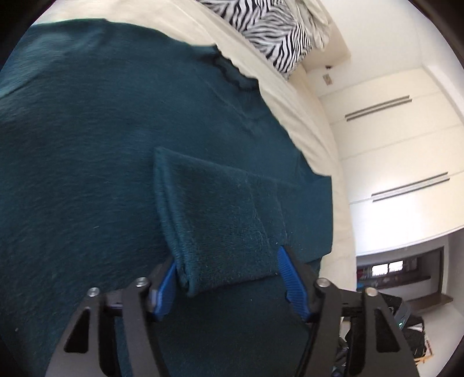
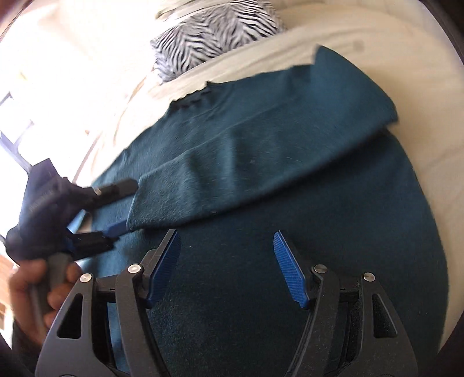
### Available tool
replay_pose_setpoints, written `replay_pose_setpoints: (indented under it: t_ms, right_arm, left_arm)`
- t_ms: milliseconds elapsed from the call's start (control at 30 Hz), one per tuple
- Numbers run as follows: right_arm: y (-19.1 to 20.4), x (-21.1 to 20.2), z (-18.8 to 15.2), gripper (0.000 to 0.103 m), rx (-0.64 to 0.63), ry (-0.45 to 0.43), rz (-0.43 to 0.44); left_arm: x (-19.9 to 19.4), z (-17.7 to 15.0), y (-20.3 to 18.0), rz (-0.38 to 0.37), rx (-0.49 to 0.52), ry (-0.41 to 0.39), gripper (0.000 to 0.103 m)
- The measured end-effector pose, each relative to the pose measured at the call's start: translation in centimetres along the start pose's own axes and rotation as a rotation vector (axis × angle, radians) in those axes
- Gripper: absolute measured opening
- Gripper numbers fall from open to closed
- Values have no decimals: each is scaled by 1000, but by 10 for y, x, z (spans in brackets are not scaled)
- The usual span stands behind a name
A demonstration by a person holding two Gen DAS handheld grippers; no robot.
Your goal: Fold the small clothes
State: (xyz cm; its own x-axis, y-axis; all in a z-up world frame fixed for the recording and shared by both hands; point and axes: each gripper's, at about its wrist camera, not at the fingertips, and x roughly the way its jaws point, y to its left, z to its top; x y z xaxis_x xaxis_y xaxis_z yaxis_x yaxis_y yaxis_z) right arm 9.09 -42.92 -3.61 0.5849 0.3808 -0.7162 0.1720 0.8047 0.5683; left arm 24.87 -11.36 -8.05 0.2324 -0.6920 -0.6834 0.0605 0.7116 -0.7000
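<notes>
Left claw (image 1: 226, 269): its blue ribbed pads stand about halfway apart with the cuff end of the sweater's sleeve between them; the left pad touches the cuff edge, the right pad sits just beside the other edge, and whether they press on it I cannot tell.
Right claw (image 2: 227, 255): jaws parted to a middling width, nothing between the blue pads; it hangs over the sweater's flat body, and contact with the cloth cannot be told.
Sleeve (image 2: 232, 174): folded across the body of the garment, running from the shoulder at the far right down to the cuff at the left claw.
Dark teal fuzzy knit sweater (image 1: 87, 145): spread flat on the bed, neckline toward the pillow, filling most of both wrist views.
Person's hand (image 2: 43, 290): bare fingers wrapped round the grey handle of the left tool, at the left edge of the right wrist view.
Cream bed sheet (image 1: 290, 95): lies under the sweater and shows along its far and right edges.
Black-and-white zebra-striped pillow (image 1: 269, 26): on the bed beyond the neckline, apart from the sweater.
White wardrobe doors with long grey bar handles (image 1: 391, 139): beyond the bed, to the right in the left wrist view.
</notes>
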Motion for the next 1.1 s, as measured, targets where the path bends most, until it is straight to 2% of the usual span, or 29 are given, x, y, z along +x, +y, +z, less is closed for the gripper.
replay_pose_setpoints:
  t_ms: [67, 100, 133, 167, 267, 433, 500, 600, 733, 933, 1000, 1100]
  right_arm:
    - [-18, -2, 3, 66, 67, -11, 47]
    - [-24, -3, 4, 66, 91, -20, 64]
    - [-34, -5, 5, 66, 117, -28, 75]
    - [-41, -5, 7, 66, 135, -31, 78]
    - [-58, -6, 5, 65, 183, -37, 124]
    - [-69, -5, 11, 65, 230, -51, 152]
    - [-72, -5, 14, 65, 252, -52, 159]
    - [-75, -9, 18, 66, 297, -55, 178]
    - [-75, -4, 35, 67, 374, -53, 235]
    - [-91, 28, 68, 67, 551, -11, 292]
    - [-98, 35, 80, 67, 626, -35, 329]
    - [-110, 27, 96, 67, 680, -135, 348]
  left_arm:
    - [6, 4, 0, 27, 7, 9, 36]
    - [6, 8, 2, 34, 2, 9, 29]
    - [5, 10, 3, 35, 5, 6, 15]
    - [1, 12, 4, 38, 10, 0, 11]
    - [-20, 19, 6, 41, 41, -50, 10]
    - [-72, 31, 4, 81, 98, -223, 10]
    - [-84, 36, 6, 95, 125, -268, 10]
    - [-88, 45, 17, 143, 145, -296, 10]
    - [-89, 47, 30, 132, 139, -311, 10]
    - [-89, 54, 11, 108, 189, -364, 10]
    - [-92, 59, 4, 104, 207, -385, 10]
    - [-99, 68, -7, 91, 225, -417, 10]
